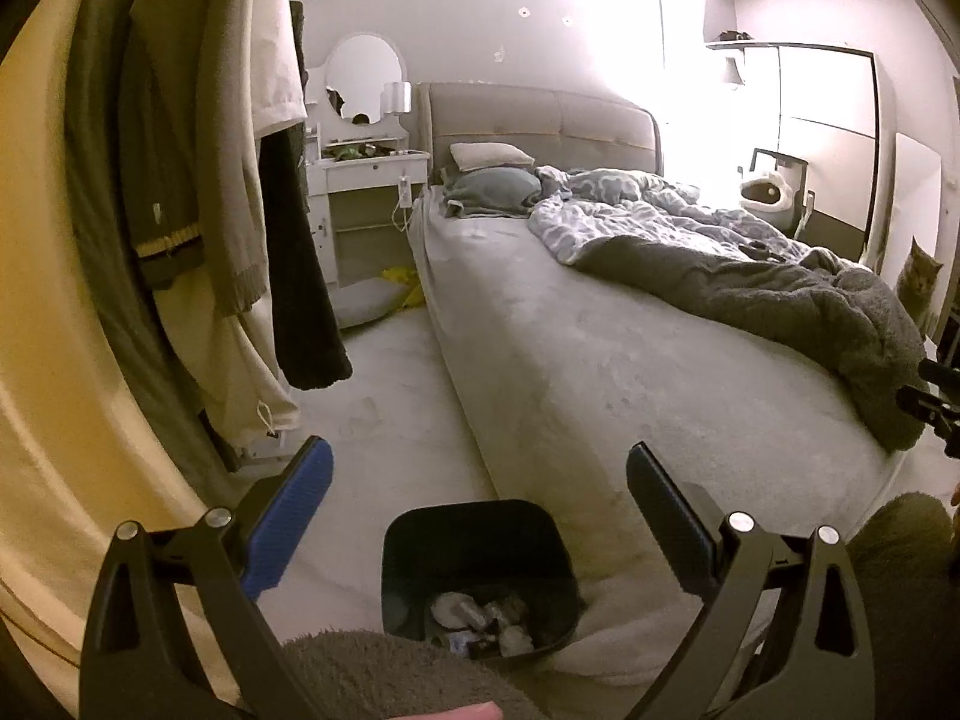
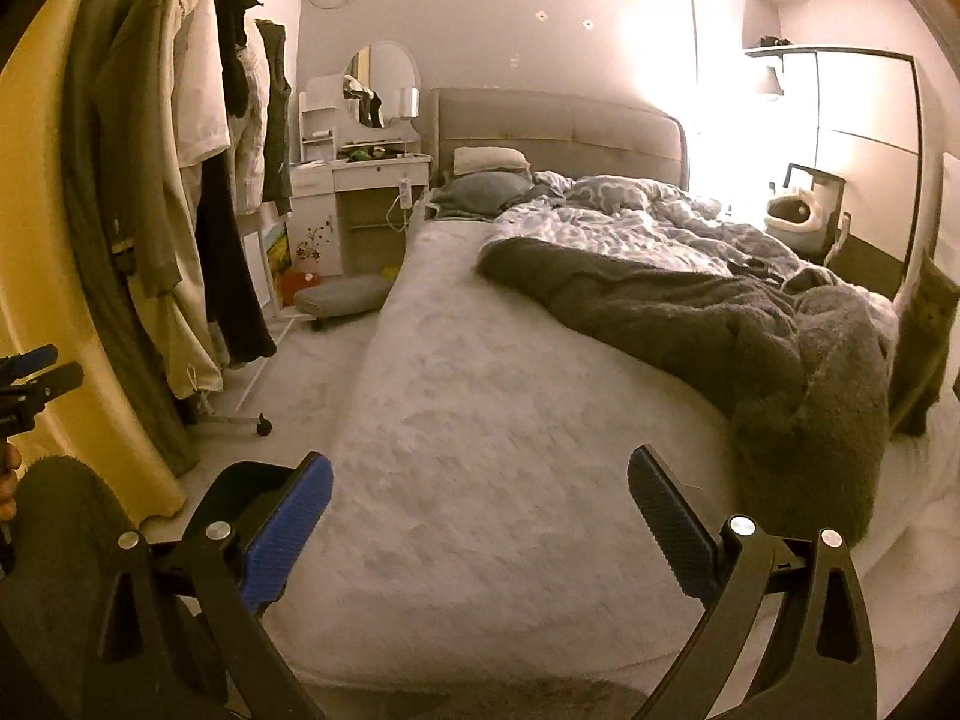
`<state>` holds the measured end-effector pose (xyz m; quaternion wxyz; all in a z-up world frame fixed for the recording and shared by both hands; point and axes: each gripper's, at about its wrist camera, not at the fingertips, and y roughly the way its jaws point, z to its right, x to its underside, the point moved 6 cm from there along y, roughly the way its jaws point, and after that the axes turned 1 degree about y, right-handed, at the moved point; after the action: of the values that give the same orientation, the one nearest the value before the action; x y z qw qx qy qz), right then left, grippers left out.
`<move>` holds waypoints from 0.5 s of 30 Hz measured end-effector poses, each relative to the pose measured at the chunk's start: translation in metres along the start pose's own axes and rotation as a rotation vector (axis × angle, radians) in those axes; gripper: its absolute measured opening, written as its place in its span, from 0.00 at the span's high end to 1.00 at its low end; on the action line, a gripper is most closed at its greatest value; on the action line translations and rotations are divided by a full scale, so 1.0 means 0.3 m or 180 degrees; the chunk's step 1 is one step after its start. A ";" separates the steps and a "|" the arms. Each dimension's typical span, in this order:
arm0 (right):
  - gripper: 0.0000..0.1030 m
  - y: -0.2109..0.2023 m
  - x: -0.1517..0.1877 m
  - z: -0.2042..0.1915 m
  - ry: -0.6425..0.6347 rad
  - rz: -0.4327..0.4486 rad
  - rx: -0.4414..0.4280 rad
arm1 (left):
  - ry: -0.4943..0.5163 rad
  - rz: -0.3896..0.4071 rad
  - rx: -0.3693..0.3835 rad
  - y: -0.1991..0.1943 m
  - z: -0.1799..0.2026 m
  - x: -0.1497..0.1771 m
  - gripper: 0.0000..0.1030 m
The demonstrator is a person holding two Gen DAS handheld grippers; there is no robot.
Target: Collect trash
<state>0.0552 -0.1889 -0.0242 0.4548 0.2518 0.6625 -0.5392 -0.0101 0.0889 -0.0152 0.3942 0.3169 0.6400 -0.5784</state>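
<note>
- left hand-held gripper spread wide, nothing between its blue pads, raised over the floor at the foot corner of the bed
- bin, black, sits on the floor just below and between the left fingers, touching the bed corner; crumpled trash inside, pale wads mostly
- right hand-held gripper also wide and empty, pointing out over the bare grey mattress
- in the right wrist view the bin's black rim shows just behind the left finger, low and left of the right hand-held gripper
- ahead of both: rumpled grey blanket and patterned duvet on the far right half of the bed, pillows at the headboard
- left of both: clothes rack with hanging coats, white desk with round mirror beyond it
- cat at the far right edge past the blanket
- fuzzy sleeve at the bottom edge of the left view
</note>
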 end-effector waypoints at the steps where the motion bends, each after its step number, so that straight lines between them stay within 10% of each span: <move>1: 0.03 -0.001 0.001 0.004 0.0000 0.0002 -0.0012 | -0.0001 -0.0023 0.0009 0.006 0.004 0.008 0.03; 15: 0.03 -0.011 0.008 -0.007 0.0007 0.0050 -0.0272 | -0.0023 -0.0059 0.0088 0.014 0.012 0.021 0.03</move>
<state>0.0506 -0.1882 -0.0247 0.4687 0.2380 0.6835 -0.5065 -0.0092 0.0856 -0.0228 0.3868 0.3143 0.6335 -0.5919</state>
